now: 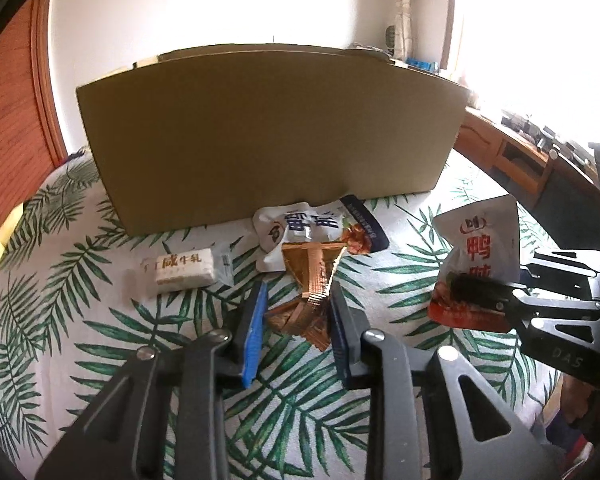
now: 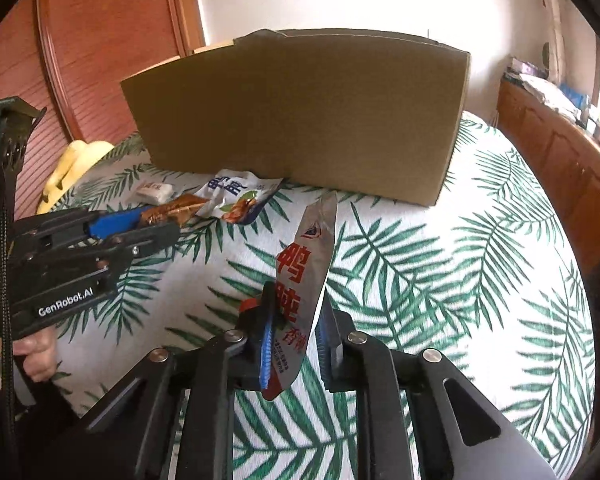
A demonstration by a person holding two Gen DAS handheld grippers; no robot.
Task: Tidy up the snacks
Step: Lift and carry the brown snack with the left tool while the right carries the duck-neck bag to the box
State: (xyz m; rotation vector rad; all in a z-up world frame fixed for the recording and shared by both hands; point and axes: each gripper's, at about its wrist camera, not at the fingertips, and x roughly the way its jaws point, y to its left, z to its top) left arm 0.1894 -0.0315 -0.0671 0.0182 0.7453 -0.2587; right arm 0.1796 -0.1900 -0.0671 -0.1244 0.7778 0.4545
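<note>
My left gripper (image 1: 298,292) is partly closed around a gold-brown snack packet (image 1: 312,280) that lies on the leaf-print cloth; its pads flank the packet. My right gripper (image 2: 296,312) is shut on a silver packet with red characters (image 2: 306,268) and holds it upright above the cloth; it also shows in the left wrist view (image 1: 476,256). A white and blue packet (image 1: 300,232) lies just beyond the gold one, against the cardboard box (image 1: 268,128). A small white wrapped bar (image 1: 184,270) lies to the left.
The tall cardboard box (image 2: 300,116) stands at the back of the leaf-print table (image 2: 440,280). A yellow object (image 2: 76,164) lies at the left edge by a wooden door. A wooden desk (image 2: 560,152) stands to the right.
</note>
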